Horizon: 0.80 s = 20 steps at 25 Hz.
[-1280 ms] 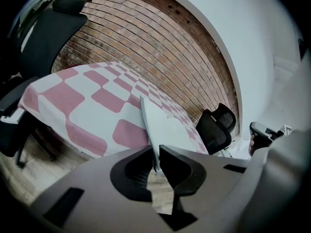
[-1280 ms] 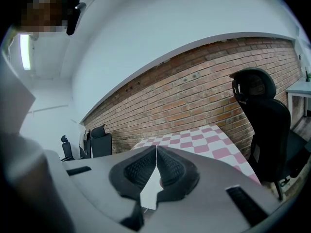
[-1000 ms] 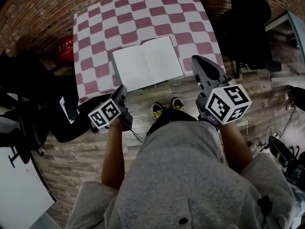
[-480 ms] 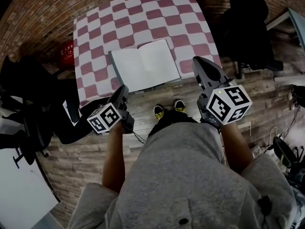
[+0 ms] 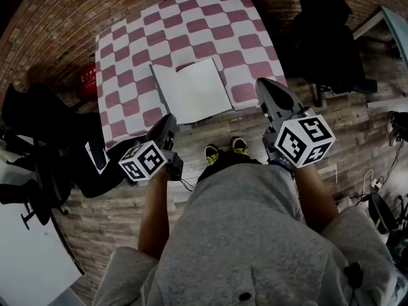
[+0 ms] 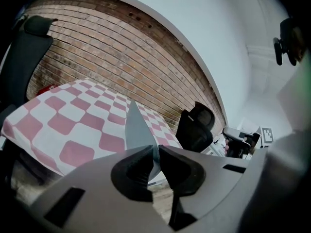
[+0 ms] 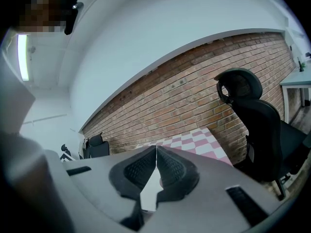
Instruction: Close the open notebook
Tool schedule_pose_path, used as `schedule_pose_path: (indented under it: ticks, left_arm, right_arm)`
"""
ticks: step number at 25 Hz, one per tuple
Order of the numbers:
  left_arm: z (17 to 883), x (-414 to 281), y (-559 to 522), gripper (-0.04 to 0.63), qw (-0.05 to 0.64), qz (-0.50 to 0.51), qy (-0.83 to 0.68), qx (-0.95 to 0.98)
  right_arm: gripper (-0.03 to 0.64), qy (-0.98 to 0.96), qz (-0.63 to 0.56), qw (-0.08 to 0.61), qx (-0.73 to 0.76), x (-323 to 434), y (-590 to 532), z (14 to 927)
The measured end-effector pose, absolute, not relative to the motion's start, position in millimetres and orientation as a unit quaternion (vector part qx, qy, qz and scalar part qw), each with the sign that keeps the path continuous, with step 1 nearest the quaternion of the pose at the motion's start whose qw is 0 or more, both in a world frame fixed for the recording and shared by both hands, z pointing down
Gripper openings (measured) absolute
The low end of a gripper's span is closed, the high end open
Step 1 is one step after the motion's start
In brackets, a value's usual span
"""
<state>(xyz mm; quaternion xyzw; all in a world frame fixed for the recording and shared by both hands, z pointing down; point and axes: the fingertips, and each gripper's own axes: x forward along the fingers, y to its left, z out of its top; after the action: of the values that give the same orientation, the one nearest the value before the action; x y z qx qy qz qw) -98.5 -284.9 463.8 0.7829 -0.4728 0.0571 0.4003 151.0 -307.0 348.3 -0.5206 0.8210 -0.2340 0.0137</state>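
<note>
Checkered desk [image 5: 127, 50] before a brick wall carries the notebook [image 5: 197, 88], which lies just ahead of me between both tongs, its spine running away from me. My left tongs [image 5: 167, 121] are nearer and pinch its left leaf [image 6: 136, 130] at the near corner, jaws narrow on it. My right tongs [image 5: 263, 85] are closed and empty, just right of the book. Since a second ago that left half has risen and the book looks narrower. I judge the leaf must swing rightward over the spine.

No writing, label or number can be read anywhere.
</note>
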Motion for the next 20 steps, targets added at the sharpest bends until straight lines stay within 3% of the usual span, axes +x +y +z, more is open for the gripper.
schedule_pose_path:
  ticks: [20]
  left_arm:
    - [492, 23, -307, 0.043, 0.370, 0.129, -0.424, 0.816]
  right_arm:
    - [0.025, 0.786, -0.232, 0.022, -0.572, 238, -289, 357]
